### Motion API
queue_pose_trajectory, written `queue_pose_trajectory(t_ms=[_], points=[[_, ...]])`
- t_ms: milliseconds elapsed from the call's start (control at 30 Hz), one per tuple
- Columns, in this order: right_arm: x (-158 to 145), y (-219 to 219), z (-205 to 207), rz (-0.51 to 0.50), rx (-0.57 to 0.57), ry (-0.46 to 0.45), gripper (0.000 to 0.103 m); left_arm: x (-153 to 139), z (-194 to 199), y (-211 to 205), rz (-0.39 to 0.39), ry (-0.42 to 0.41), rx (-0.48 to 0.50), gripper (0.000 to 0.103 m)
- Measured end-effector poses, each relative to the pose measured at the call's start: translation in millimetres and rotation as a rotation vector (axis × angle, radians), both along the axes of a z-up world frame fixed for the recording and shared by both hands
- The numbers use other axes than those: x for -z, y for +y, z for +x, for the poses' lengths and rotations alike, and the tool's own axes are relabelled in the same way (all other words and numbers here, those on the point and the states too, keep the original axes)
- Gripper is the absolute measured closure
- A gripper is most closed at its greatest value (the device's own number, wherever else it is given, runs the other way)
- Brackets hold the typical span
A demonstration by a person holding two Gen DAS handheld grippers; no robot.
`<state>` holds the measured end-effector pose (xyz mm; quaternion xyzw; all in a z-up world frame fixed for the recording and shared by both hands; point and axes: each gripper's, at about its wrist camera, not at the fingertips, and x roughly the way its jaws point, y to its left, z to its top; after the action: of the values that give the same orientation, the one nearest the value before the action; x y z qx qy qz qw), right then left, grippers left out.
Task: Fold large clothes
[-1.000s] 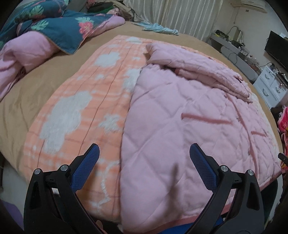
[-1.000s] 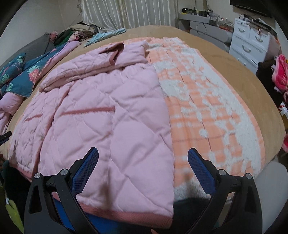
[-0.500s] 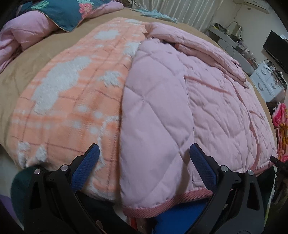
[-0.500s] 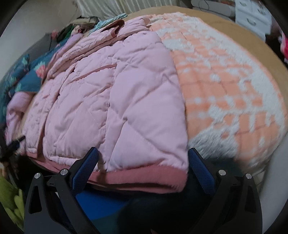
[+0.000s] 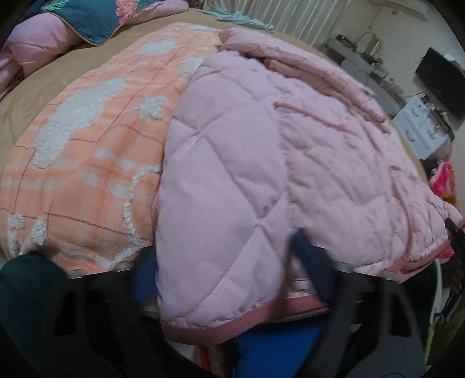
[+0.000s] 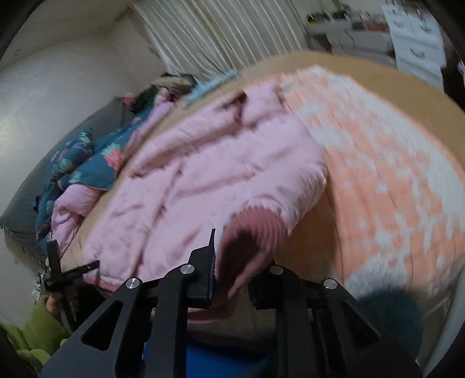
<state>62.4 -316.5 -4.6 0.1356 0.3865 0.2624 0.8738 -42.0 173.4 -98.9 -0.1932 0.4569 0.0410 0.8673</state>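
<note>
A pink quilted jacket lies spread on an orange-and-white blanket on the bed. Its ribbed near hem hangs over the bed's edge. My left gripper is at the jacket's near left corner. Its jaws are closing with the padded fabric between them, and the blurred fingers are partly covered by cloth. In the right wrist view my right gripper is shut on the bunched dark-pink ribbed hem at the jacket's near right corner, which is raised off the blanket.
A teal floral quilt and pink bedding lie at the bed's far side. White drawers and a dark screen stand to the right. Curtains hang behind the bed. A green sleeve is at the lower left.
Both grippers came down to the jacket's near hem. The right jaws shut on the ribbed hem and pulled it up, and the view tilted upward. The left jaws narrowed around the left corner.
</note>
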Motion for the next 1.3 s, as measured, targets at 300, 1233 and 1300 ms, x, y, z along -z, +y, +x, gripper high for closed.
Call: queue_pose_trajectory(t_ms=[300,1233,1300], points=[[-47.6,12.0,29.6,0.024,0.003,-0.110,0.089,-54.5,6.6,-3.5,0.051,-0.150,0.058,0.095],[-151.9,16.0,135.7,0.125,0.066,-0.192,0.091,-201.8,111.6,20.0,-0.002,-0.438,-0.027,0.095],[-159.1,19.0,144.2,0.115,0.065,-0.193,0.091,-207.2,120.2,20.4,0.003,-0.444,-0.035,0.095]])
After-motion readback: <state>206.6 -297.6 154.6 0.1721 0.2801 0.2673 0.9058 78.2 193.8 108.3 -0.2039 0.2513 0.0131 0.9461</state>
